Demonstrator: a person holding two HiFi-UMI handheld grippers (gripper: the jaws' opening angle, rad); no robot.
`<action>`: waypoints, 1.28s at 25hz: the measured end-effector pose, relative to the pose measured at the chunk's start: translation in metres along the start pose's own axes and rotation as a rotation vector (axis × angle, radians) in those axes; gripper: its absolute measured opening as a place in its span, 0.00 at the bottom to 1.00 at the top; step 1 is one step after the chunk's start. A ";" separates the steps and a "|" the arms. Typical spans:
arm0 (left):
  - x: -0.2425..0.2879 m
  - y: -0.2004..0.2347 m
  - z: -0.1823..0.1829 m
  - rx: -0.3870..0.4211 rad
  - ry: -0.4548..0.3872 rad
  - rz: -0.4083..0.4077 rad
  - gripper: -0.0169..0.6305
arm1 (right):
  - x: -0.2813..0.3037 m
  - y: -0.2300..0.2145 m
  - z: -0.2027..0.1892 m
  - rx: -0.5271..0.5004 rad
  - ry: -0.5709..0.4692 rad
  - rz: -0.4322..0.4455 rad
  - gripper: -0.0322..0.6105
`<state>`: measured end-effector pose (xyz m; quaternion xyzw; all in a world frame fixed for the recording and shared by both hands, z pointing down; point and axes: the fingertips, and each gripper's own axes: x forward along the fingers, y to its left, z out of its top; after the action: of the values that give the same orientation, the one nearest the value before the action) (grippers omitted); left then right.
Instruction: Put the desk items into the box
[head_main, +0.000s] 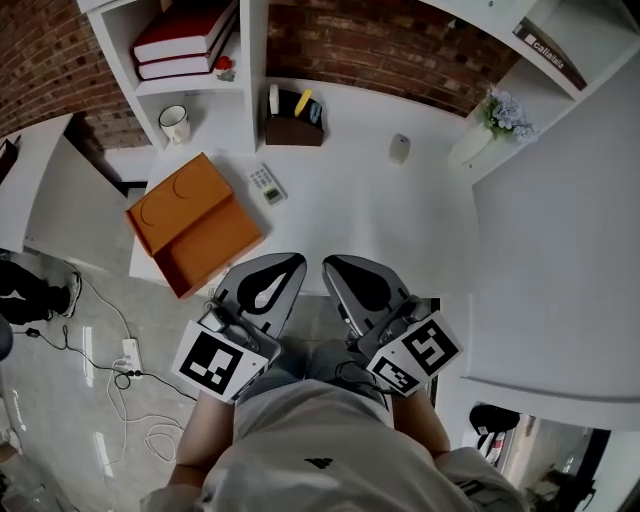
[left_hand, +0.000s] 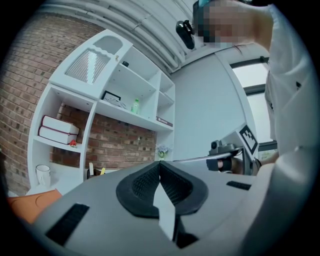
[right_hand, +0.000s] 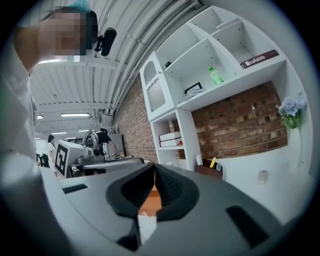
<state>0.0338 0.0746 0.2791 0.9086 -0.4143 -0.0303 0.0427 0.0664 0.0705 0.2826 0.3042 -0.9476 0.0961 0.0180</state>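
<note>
Left tongs (head_main: 292, 262) and right tongs (head_main: 332, 264) are closed, empty. I judge the small white plastic keypad (head_main: 266, 184), beside the open orange box (head_main: 210, 236), light and rigid: grip its long edges.

An open orange box (head_main: 195, 225) lies flat, a white calculator (head_main: 267, 184) just beside.

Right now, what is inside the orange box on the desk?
The orange box lies open, and its inside shows only a bare orange floor: no desk item is in it yet. A narrow strip just behind its near wall may be hidden from the head view.
</note>
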 end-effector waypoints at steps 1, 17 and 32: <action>0.001 0.001 -0.001 -0.003 -0.004 -0.004 0.05 | 0.001 -0.001 -0.001 0.000 0.008 -0.005 0.07; 0.057 0.033 0.001 -0.006 0.027 0.003 0.05 | 0.027 -0.070 0.011 -0.009 0.009 -0.024 0.07; 0.195 0.036 0.003 0.026 0.026 -0.117 0.05 | 0.014 -0.196 0.032 0.011 -0.017 -0.126 0.07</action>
<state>0.1340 -0.0959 0.2758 0.9321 -0.3601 -0.0158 0.0344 0.1693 -0.1003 0.2863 0.3640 -0.9262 0.0974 0.0144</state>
